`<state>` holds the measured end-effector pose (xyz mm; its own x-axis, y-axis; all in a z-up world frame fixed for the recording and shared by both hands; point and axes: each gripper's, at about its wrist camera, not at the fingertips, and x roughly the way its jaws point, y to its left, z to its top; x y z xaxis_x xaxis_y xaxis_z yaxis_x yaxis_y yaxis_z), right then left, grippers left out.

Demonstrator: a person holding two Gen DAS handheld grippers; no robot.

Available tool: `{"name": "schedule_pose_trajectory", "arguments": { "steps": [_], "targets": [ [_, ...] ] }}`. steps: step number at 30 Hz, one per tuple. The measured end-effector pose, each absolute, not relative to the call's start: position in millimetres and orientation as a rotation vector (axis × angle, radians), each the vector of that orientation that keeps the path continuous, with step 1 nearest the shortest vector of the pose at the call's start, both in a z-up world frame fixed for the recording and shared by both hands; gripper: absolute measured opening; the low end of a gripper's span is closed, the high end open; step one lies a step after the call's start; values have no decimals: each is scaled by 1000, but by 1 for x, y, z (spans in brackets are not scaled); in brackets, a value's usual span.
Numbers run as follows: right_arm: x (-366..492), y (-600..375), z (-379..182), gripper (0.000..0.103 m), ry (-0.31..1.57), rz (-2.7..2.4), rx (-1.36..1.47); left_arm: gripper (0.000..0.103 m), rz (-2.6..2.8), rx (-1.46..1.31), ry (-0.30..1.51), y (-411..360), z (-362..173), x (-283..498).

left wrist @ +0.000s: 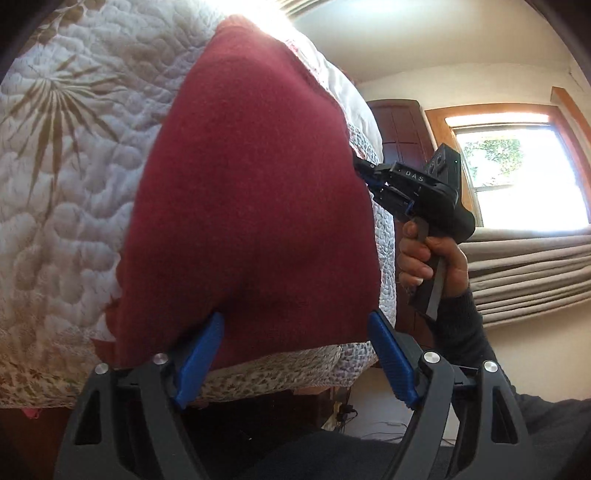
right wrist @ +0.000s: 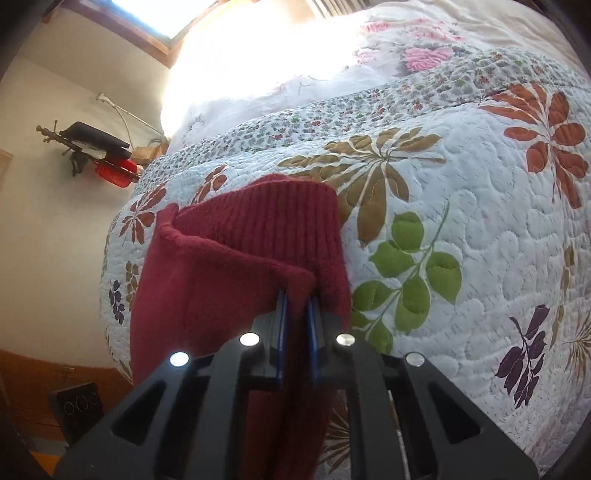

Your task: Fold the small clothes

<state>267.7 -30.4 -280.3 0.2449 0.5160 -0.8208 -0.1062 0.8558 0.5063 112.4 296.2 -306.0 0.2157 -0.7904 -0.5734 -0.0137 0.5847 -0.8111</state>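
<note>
We see daylight pouring in from the window (left wrist: 517, 170), which is blown out to near white. In the right wrist view a skylight (right wrist: 147, 11) and the far end of the quilt (right wrist: 480, 221) are washed out by glare. Both views bend strongly at the edges, with dark corners. The space under the bed is deeply shadowed, perhaps hiding detail. Focus is fairly sharp throughout.

Sweater (right wrist: 229, 266): dark red knitted wool, fuzzy and matt, ribbed along its hem. Bed quilt (right wrist: 480, 229): stitched cotton, puckered, printed with leaves. Left claw (left wrist: 295, 354): matt black plastic frame, ridged blue pads (left wrist: 391, 362), shiny metal pins. Window frame (left wrist: 436, 122): varnished wood.
</note>
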Motion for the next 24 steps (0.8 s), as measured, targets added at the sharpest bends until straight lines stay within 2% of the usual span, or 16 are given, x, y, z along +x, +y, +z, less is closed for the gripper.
{"name": "schedule_pose_trajectory", "arguments": {
  "steps": [2, 6, 10, 12, 13, 15, 17, 18, 19, 22, 24],
  "targets": [
    [259, -37, -260, 21, 1209, 445, 401, 81, -650, -834, 1215, 299, -290, 114],
    [219, -43, -210, 33, 1114, 536, 419, 82, -690, -860, 1089, 315, -257, 126],
    [178, -11, -225, 33, 1214, 697, 358, 83, -649, -943, 1067, 329, -273, 160],
    [171, -2, -252, 26, 1288, 669, 299, 83, -623, -936, 1127, 327, -298, 176],
    [172, -2, -266, 10, 1302, 631, 260, 82, -616, -937, 1152, 325, -308, 182],
    [175, -6, -277, 9, 1316, 597, 270, 82, -629, -918, 1177, 321, -316, 187],
    [173, -9, -265, 9, 1301, 577, 285, 82, -630, -895, 1181, 321, -305, 186],
    [169, -8, -254, 9, 1281, 574, 270, 82, -638, -897, 1170, 324, -296, 182],
    [164, -8, -244, 16, 1268, 585, 269, 82, -662, -904, 1151, 324, -286, 178],
    [140, -5, -226, 17, 1255, 642, 285, 83, -760, -868, 1126, 325, -262, 154],
    [123, 1, -232, 17, 1284, 658, 274, 83, -795, -861, 1180, 319, -270, 140]
  ]
}}
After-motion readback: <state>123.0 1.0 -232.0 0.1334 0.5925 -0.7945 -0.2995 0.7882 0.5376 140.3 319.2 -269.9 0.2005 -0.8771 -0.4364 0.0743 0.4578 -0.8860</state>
